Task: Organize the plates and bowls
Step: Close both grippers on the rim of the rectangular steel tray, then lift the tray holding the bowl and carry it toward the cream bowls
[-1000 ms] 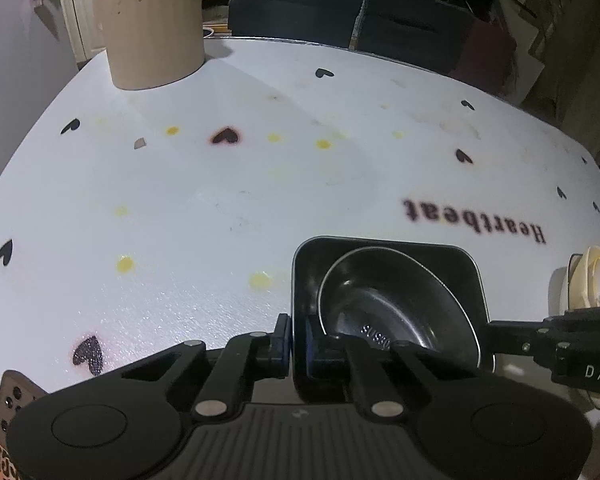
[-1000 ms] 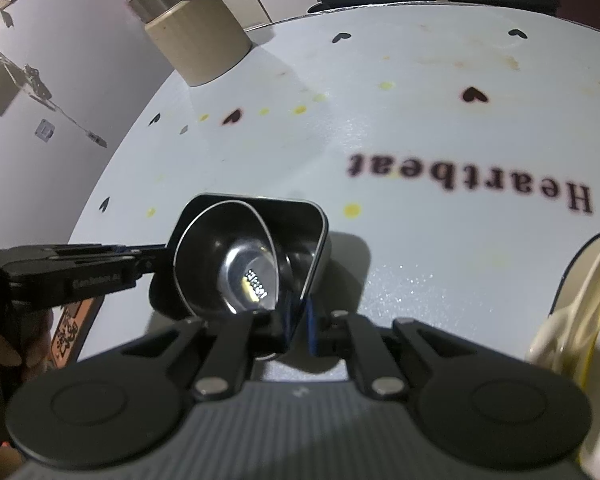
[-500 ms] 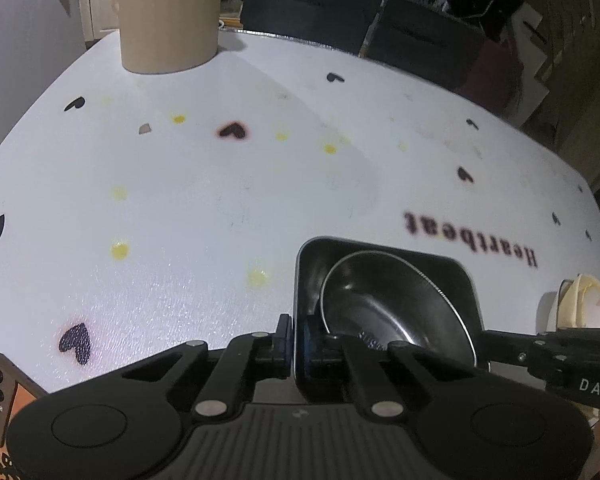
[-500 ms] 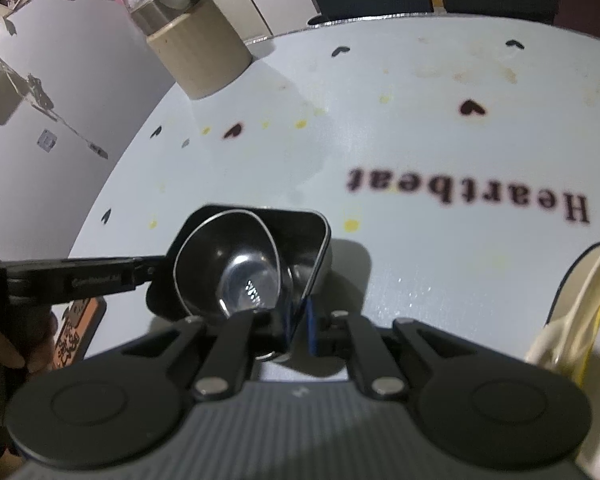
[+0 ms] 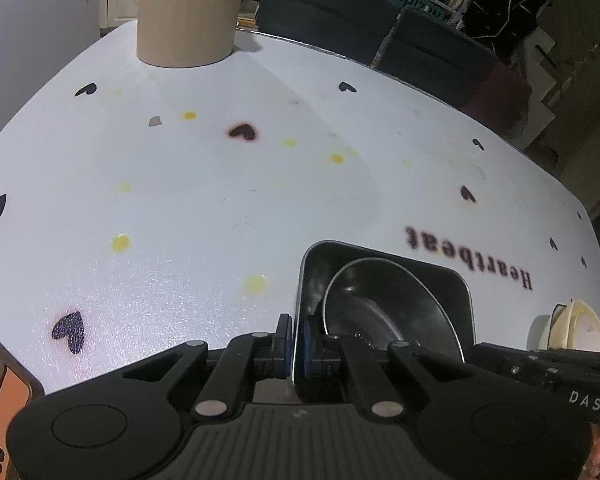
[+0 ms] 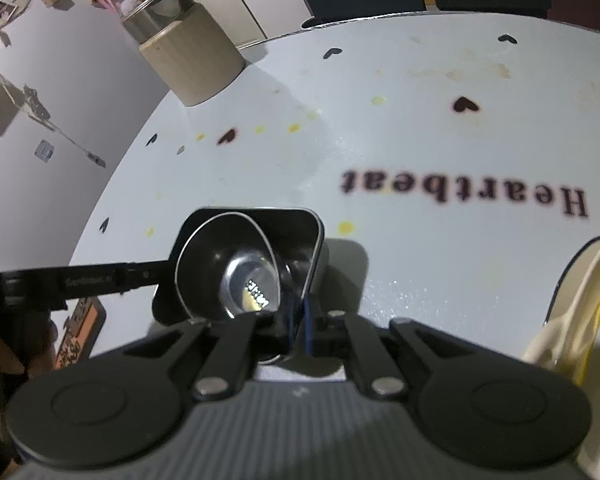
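We are seeing a white tablecloth showing black hearts, yellow dots and dark "Heartbeat" lettering at right. A black square dish is holding a shiny silver bowl. A beige canister is standing upper left; cream plates are showing lower right.

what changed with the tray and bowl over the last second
The dark square tray with the steel bowl inside has moved away from the beige canister, nearer the table's front edge. No grip changed: the left gripper and the right gripper stay clamped on opposite tray walls, and the bowl stays tilted inside.
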The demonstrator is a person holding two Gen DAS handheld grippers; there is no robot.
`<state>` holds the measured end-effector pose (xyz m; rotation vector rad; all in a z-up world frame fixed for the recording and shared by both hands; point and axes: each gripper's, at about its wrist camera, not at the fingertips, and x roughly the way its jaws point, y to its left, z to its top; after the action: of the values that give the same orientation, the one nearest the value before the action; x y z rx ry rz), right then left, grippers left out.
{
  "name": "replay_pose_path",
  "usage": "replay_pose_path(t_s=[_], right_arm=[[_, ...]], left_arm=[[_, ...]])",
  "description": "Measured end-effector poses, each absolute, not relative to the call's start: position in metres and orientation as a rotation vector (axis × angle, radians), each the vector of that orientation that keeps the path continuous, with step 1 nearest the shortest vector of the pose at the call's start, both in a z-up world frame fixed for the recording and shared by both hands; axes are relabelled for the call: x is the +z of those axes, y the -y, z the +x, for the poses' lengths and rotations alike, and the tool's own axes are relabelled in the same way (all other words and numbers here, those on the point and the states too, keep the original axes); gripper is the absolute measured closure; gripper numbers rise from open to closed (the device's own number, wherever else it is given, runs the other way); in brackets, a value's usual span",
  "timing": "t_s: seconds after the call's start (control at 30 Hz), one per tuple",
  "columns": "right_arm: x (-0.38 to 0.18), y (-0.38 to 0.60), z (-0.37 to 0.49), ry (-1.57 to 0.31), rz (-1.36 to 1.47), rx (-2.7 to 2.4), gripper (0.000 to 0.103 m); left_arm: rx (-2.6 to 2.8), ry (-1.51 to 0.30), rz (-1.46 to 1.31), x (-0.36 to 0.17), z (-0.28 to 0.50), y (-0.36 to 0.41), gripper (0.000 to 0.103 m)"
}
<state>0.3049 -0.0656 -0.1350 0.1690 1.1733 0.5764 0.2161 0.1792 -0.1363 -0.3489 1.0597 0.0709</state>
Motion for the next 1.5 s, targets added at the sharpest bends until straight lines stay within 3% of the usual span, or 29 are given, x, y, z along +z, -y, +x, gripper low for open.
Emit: replay_pose_path(t_s=[0.3, 0.83, 1.5], right_arm=[[-0.143, 0.072, 0.306, -1.195, 0.251, 0.550, 0.090], [-0.133, 0.071, 0.301, -1.102, 0.170, 0.559, 0.096], [-0.081, 0.125, 0.284, -0.968, 0.237, 0.573, 0.096]], left_arm=[[0.073, -1.049, -0.334, -0.136, 0.220, -0.177, 0.096], [0.041, -1.029, -0.395, -0.130, 0.215, -0.179, 0.097], [0.019, -0.868, -0.410, -0.067, 0.195, -0.147, 0.097]])
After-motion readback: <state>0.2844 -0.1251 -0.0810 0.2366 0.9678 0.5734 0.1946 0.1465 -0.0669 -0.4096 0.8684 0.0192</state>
